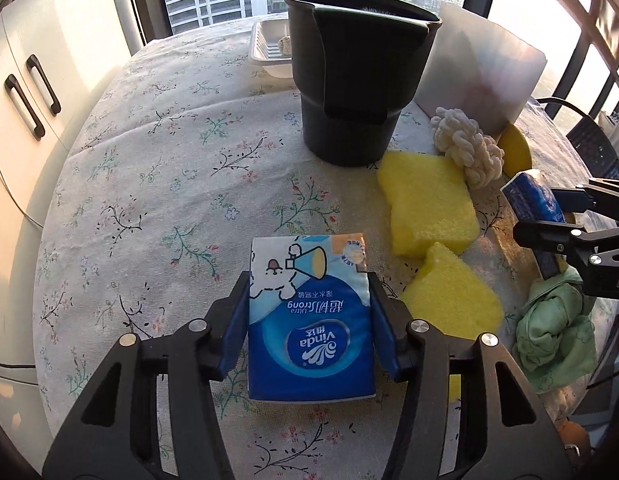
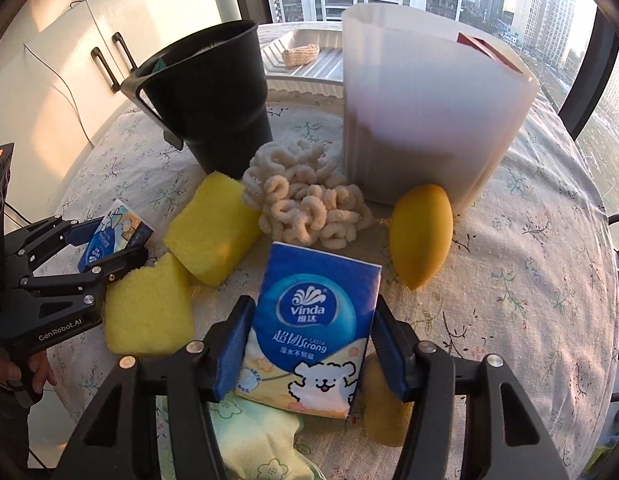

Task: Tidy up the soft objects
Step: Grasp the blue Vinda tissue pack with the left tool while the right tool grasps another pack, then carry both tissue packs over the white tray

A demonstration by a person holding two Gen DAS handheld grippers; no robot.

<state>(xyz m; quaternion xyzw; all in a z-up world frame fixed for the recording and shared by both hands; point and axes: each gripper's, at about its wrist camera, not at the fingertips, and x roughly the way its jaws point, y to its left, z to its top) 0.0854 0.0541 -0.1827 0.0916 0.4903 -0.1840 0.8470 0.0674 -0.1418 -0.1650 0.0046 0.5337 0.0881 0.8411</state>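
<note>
My left gripper [image 1: 309, 280] is shut on a blue Vinda tissue pack [image 1: 309, 328], its pads pressed against the pack's two long sides on the floral tablecloth. My right gripper [image 2: 311, 304] is shut on a second, similar tissue pack [image 2: 313, 320], held tilted above a green cloth [image 2: 257, 440]. Each view shows the other gripper at its edge: the right gripper [image 1: 539, 214] with its pack [image 1: 525, 196], and the left gripper [image 2: 109, 240] with its pack [image 2: 113, 232]. Two yellow sponges [image 2: 213, 228] [image 2: 149, 308] and a cream knitted bundle [image 2: 305, 208] lie between them.
A black bin [image 1: 349, 80] and a white translucent container [image 2: 429, 120] stand behind the soft things. A yellow mango-shaped object [image 2: 421, 236] lies by the container. A white tray [image 2: 305, 60] sits at the far edge of the round table. White cabinets stand to the left.
</note>
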